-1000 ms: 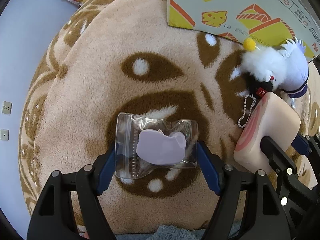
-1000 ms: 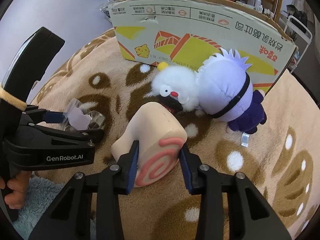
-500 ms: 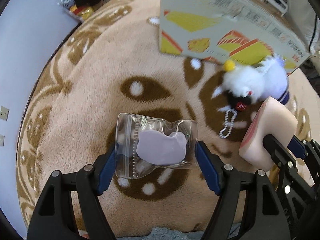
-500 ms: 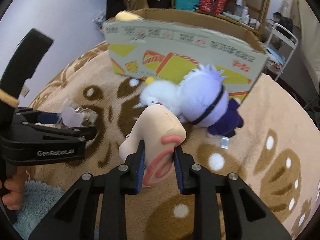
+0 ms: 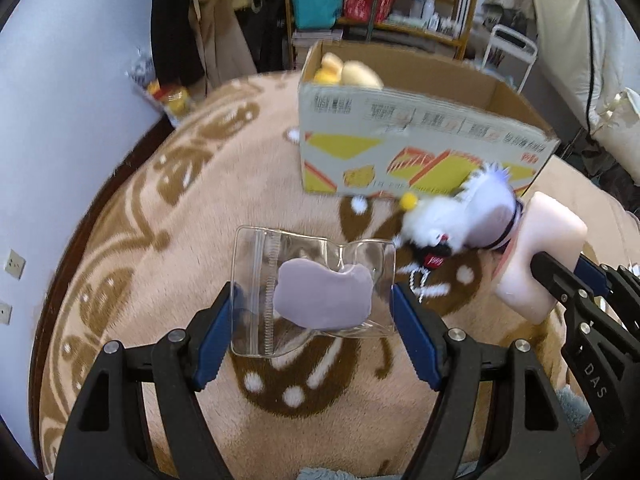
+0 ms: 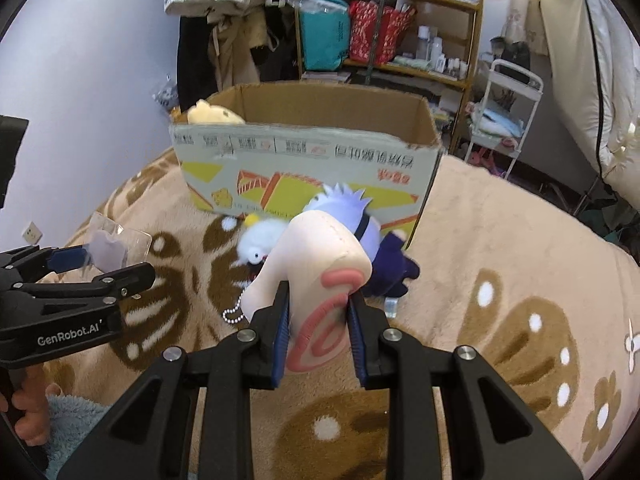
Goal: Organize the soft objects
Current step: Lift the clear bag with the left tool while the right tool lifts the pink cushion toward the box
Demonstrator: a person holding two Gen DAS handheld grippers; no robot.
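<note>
While both tongs hang above the fluffy blanket (image 6: 500, 240), the left gripper (image 5: 312, 320) squeezes a clear bag (image 5: 312, 264) with a purple squishy (image 5: 324, 300) inside. The right gripper (image 6: 318, 328) pinches a pink roll toy (image 6: 316, 264), near the cardboard box (image 6: 304, 168).

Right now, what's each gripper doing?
Left gripper: shut on the clear zip bag with a purple piece inside.
Right gripper: shut on the swirl-roll plush.
</note>
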